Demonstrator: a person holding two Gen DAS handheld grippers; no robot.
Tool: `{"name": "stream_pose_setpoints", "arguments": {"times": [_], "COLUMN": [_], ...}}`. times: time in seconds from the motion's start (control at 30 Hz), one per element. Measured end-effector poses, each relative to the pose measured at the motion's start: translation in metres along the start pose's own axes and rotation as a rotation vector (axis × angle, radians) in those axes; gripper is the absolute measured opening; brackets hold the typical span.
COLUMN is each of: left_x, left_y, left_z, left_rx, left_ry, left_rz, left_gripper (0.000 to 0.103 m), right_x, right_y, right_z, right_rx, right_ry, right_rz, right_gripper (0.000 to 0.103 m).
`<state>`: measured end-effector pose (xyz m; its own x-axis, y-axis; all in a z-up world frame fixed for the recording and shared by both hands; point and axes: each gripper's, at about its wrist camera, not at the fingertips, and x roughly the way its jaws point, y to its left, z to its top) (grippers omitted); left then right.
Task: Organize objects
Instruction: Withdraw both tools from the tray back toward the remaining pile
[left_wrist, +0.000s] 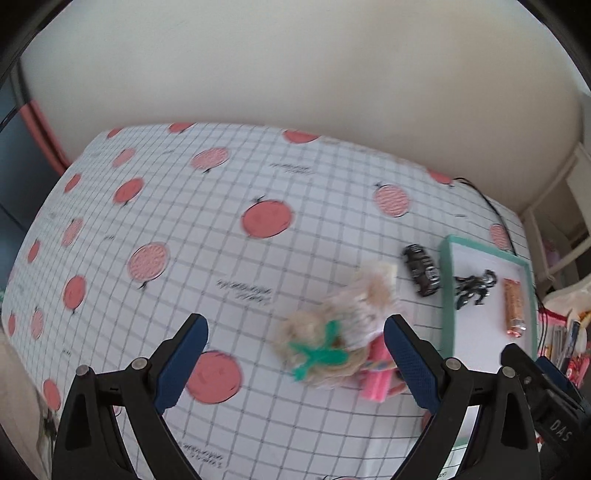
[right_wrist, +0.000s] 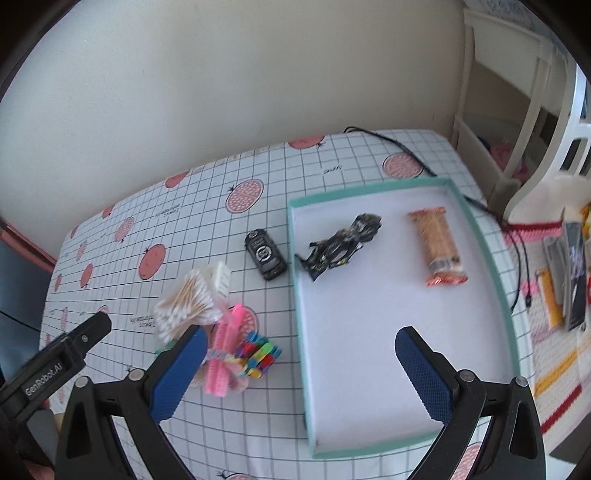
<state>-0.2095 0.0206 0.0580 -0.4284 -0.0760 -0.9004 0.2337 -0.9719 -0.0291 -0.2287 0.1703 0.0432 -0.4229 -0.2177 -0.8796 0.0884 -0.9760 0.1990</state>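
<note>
in the teal tray (right_wrist: 476, 229), one black wrapper (right_wrist: 341, 245), one orange snack (right_wrist: 437, 243); both grippers (left_wrist: 295, 362) (right_wrist: 301, 373) apart, empty.

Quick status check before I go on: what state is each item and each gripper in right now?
Left gripper: open, empty.
Right gripper: open, empty.
Teal tray: on the table, mostly bare.
Snack bar: lying flat in tray.
Black crumpled wrapper: in tray.
Black toy car: outside tray, beside its wall.
Cotton swab bag: outside tray.
Pink comb: outside tray.
Coloured clips: outside tray.
</note>
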Motion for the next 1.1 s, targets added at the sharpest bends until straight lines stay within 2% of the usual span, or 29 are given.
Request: {"name": "stream_pose_setpoints", "arguments": {"times": [0.13,0.27,0.53,0.73,0.9,1.1], "left_x": [-0.002,0.004,0.027,0.046,0.048,0.044], "left_y": [0.017,0.025,0.019,0.023,0.025,0.018], "left_z": [-0.001,-0.005,-0.016,-0.021,-0.018,-0.006], "left_rx": [-0.026,-0.026,0.056,0.040,0.007,-0.030], "left_ry": [0.008,0.034,0.122,0.172,0.147,0.084], "left_rz": [0.003,-0.008,-0.002,0.015,-0.003,-0.090], "left_gripper": [0.096,0.096,0.096,0.096,0.096,0.096], "right_x": [-0.001,0.010,0.036,0.055,0.064,0.067], "right_y": [0.008,0.023,0.047,0.049,0.048,0.052], "right_z": [-0.006,-0.014,-0.028,-0.035,-0.038,-0.035], "right_rx": [0.000,-0.054,-0.171,-0.185,-0.193,-0.220], "right_ry": [0.006,0.039,0.115,0.172,0.182,0.157], "right_rz": [0.004,0.012,0.018,0.041,0.049,0.052], "right_gripper": [0.101,0.097,0.093,0.086,0.085,0.083]}}
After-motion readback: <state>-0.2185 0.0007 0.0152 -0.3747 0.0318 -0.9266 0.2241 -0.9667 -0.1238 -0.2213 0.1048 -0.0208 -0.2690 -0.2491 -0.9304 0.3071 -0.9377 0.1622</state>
